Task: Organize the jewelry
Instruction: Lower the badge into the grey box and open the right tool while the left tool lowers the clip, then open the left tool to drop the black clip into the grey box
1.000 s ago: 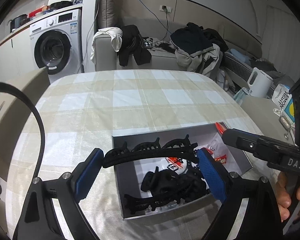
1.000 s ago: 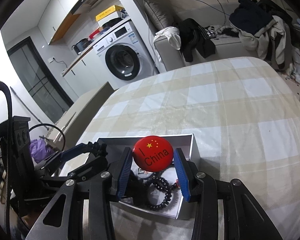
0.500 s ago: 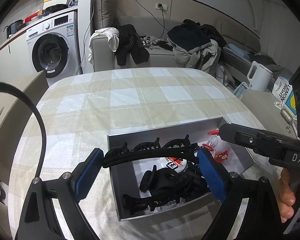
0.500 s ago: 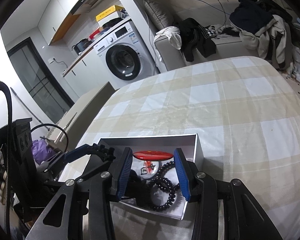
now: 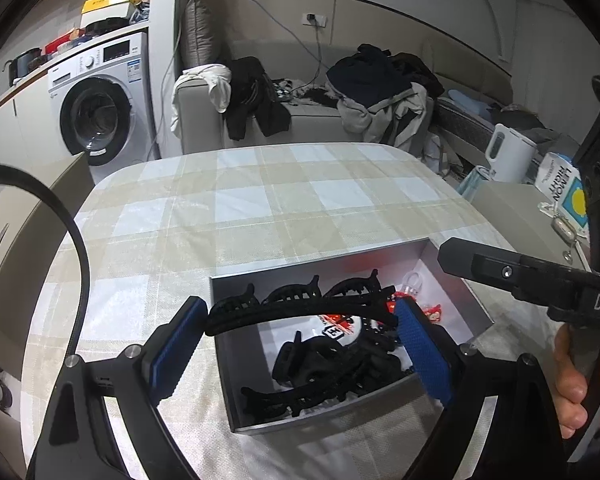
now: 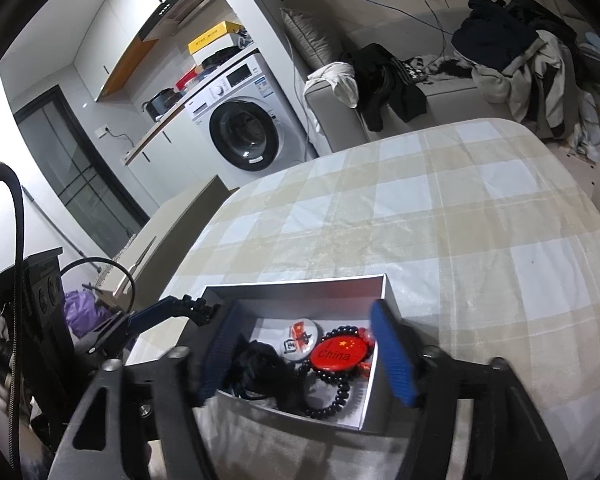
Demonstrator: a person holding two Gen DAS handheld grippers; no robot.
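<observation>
Left wrist view: black headband [image 5: 300,312] crosswise between left gripper [image 5: 300,344] fingers [image 5: 420,348]

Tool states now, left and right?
Left tool: closed on the black plastic toothed headband.
Right tool: open, empty, above the grey box.

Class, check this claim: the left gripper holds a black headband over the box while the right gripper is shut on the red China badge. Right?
Not quite. The right gripper is open, and the red China badge lies in the box, as the right wrist view shows. The left gripper does hold the black headband over the box.
</observation>
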